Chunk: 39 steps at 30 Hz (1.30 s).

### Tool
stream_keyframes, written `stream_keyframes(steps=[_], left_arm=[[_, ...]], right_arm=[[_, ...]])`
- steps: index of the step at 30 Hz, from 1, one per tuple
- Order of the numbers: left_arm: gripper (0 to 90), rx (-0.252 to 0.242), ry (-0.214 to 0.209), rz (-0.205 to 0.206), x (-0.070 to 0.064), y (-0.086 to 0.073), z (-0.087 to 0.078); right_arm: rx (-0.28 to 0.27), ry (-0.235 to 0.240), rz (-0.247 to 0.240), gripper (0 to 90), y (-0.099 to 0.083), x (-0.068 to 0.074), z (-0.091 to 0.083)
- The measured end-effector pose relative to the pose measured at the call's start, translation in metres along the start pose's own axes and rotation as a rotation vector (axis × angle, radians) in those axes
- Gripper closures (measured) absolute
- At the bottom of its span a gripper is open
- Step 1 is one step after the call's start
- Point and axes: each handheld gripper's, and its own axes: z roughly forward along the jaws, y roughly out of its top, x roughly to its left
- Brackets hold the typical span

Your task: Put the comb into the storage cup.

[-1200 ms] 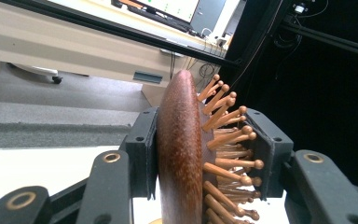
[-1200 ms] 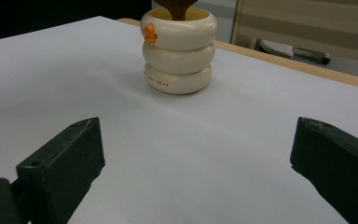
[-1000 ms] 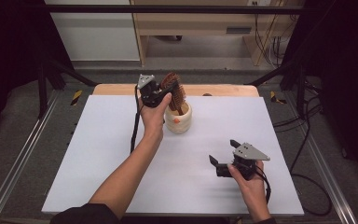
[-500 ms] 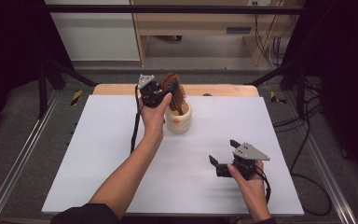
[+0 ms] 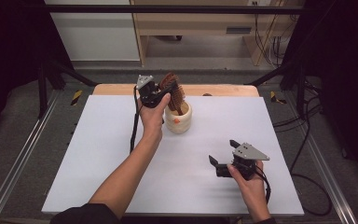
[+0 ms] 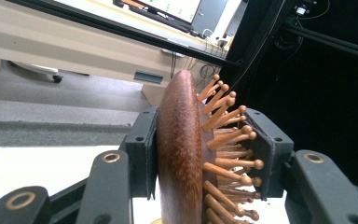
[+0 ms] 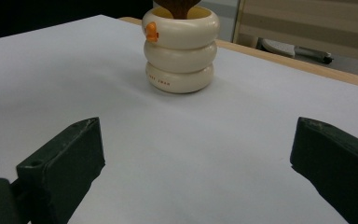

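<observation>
A brown wooden hairbrush [image 5: 173,92] stands with its handle down in a cream ringed cup [image 5: 179,117] near the table's far middle. My left gripper [image 5: 164,91] is shut on the brush head. In the left gripper view the brush [image 6: 182,154] sits between the two jaws, its smooth back against one pad and its wooden pins against the other. My right gripper [image 5: 223,152] rests open near the front right of the table. In the right gripper view the cup [image 7: 180,49] stands well ahead of the gripper [image 7: 193,163], with an orange mark near its rim.
A white table [image 5: 98,154] stretches wide around the cup. Its wooden far edge [image 5: 223,90] runs behind the cup. Cables [image 5: 307,126] hang off the right side. A black cable [image 5: 133,126] trails from my left gripper along the forearm.
</observation>
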Motion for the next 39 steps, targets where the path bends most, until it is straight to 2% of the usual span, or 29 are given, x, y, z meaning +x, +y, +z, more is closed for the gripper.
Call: stream_keyframes(steps=[12,39], left_arm=[[50.4,-0.004,0.002,-0.034,0.007,-0.001,-0.002],[49.8,-0.01,0.003,-0.063,0.015,-0.003,-0.006]], right_arm=[[0.0,0.001,0.0,2.9,0.0,0.0,0.0],[0.004,0.006,0.0,2.9,0.0,0.001,0.001]])
